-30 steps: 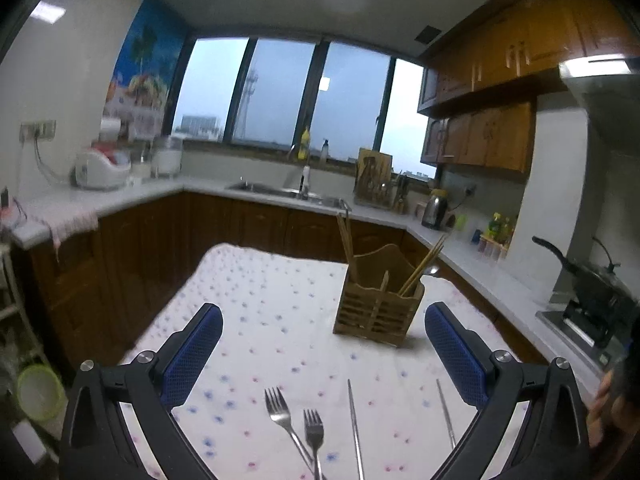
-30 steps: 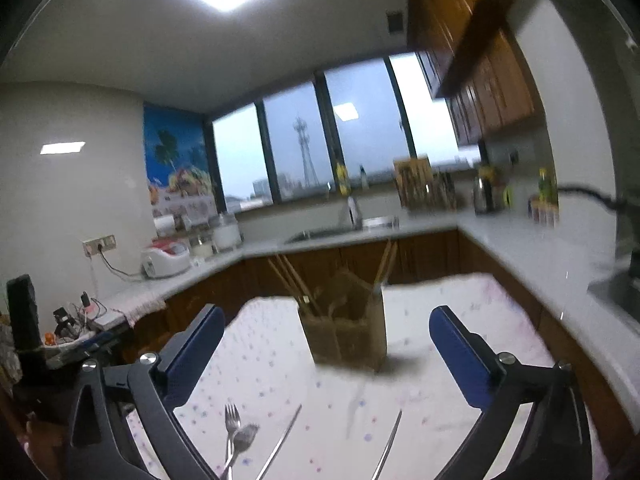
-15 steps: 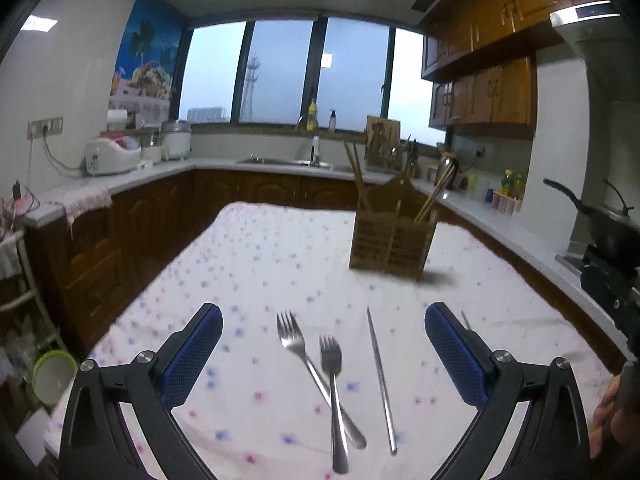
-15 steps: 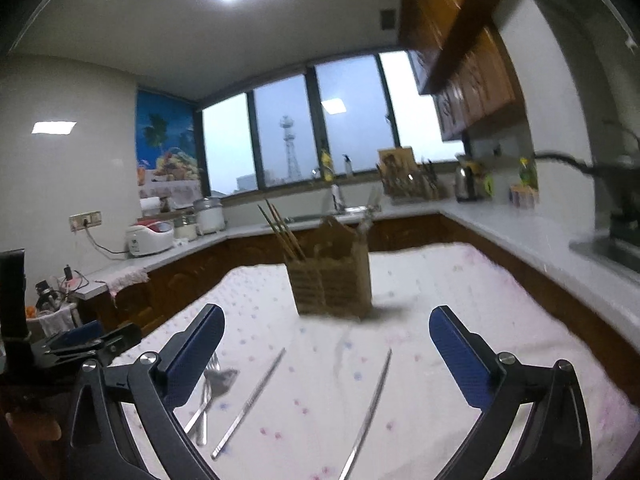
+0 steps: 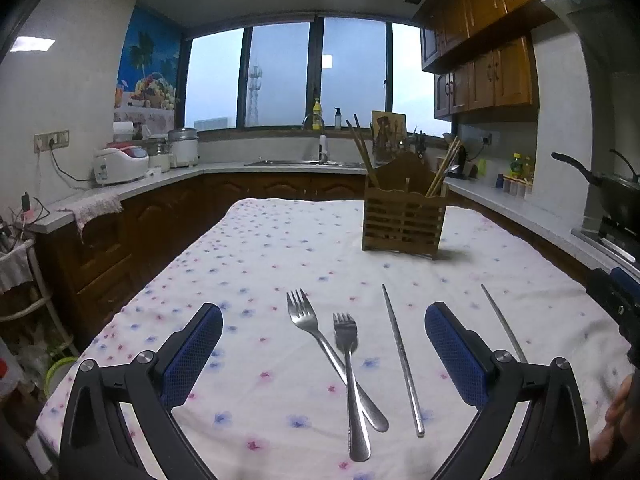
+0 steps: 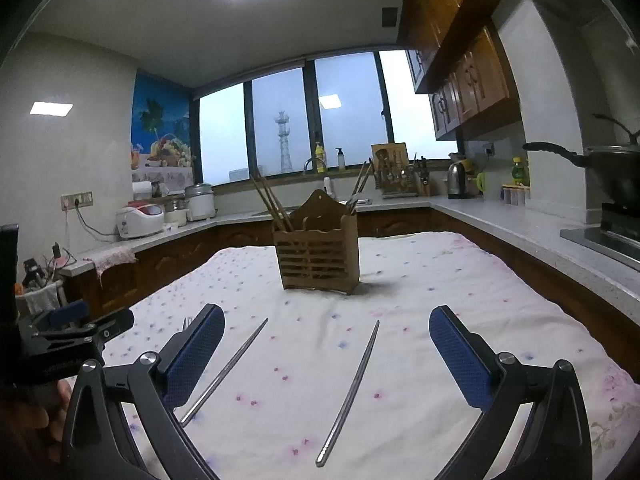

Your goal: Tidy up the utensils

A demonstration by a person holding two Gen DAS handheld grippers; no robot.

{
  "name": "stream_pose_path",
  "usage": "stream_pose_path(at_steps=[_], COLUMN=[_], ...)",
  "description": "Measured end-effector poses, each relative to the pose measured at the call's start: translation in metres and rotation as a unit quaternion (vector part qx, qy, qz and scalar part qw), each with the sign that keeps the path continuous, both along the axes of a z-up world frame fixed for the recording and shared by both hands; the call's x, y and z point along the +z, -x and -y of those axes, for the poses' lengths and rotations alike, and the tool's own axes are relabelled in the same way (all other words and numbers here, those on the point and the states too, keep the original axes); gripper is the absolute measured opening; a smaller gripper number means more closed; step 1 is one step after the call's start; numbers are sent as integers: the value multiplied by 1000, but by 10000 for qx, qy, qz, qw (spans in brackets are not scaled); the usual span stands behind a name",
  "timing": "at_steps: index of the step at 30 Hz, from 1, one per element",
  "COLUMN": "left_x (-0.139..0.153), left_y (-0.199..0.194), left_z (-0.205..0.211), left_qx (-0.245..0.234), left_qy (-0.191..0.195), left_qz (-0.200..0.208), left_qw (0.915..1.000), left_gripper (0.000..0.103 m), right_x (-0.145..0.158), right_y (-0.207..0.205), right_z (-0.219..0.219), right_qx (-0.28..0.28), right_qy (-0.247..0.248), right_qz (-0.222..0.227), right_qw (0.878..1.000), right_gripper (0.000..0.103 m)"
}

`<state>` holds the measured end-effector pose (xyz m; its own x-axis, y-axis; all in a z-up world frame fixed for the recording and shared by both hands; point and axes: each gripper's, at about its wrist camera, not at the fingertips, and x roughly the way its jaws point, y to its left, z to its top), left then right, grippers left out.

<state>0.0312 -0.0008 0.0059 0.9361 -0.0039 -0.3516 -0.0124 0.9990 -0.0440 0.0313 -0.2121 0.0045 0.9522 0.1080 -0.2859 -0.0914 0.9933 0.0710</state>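
the left gripper (image 5: 324, 344) and right gripper (image 6: 326, 348) both hung with jaws spread, empty, their bases cut off at the frame bottom. two crossed forks (image 5: 346, 364) and steel chopsticks (image 6: 348, 392) lay low centre on the flowered tablecloth (image 5: 260, 248); the slatted wooden holder (image 6: 318, 256) stood mid-frame, its contents partly hidden. no writing was legible.

Two forks (image 5: 316, 332) (image 5: 350, 364), two metal chopsticks (image 5: 400, 356) (image 5: 504, 324), and one wooden utensil holder (image 5: 402, 216) sit on the tablecloth (image 5: 260, 248).
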Motion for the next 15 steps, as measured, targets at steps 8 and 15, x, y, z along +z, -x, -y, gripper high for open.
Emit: stream_pose_path(at_steps=[8, 15], left_x=[-7, -6], left_y=[1, 2], left_z=[-1, -3], left_qx=[17, 45], left_qy=[-31, -70], left_qz=[77, 136], left_qw=[10000, 9999], left_gripper=[102, 102], right_x=[0, -1], right_y=[1, 2], right_z=[-2, -1], right_qx=[34, 39], right_qy=[-4, 1], right_qz=[-44, -63], right_qw=[10000, 10000], right_gripper=[103, 103])
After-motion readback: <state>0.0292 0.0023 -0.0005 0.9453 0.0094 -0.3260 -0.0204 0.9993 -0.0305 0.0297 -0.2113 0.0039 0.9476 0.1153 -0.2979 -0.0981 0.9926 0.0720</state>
